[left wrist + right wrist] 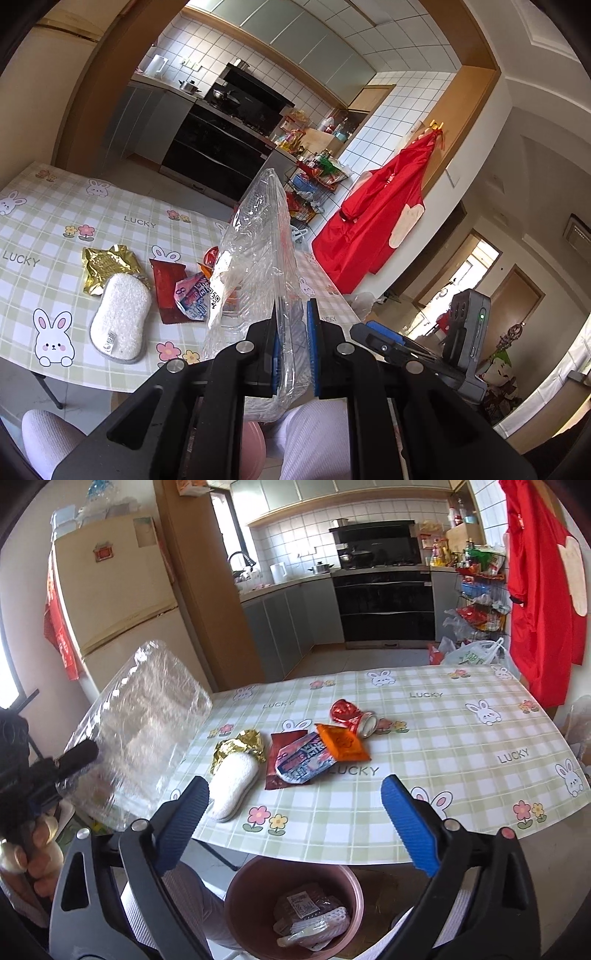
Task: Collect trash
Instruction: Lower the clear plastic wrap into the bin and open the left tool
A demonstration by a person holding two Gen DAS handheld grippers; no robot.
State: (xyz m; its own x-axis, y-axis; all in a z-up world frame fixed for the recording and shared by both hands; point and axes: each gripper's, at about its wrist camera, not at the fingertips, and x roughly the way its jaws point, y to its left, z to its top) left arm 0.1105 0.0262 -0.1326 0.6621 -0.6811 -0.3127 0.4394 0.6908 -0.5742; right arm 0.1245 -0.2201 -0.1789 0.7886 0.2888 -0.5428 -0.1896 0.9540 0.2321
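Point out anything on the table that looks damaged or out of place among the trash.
The red can lies crushed on its side. A white sponge sits among the wrappers, half on the gold foil wrapper, though it looks like a cleaning tool, not trash. The left hand-held gripper grips a clear plastic tray.

A red apron (539, 590) hangs beside the black oven (384, 605) and fridge (110, 590).

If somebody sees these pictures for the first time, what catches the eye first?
The clear plastic tray clamped upright in the left gripper, held beside the table. Next, the litter on the rabbit tablecloth: a crushed red can and wrappers. The open right gripper hovers above a pink bin.
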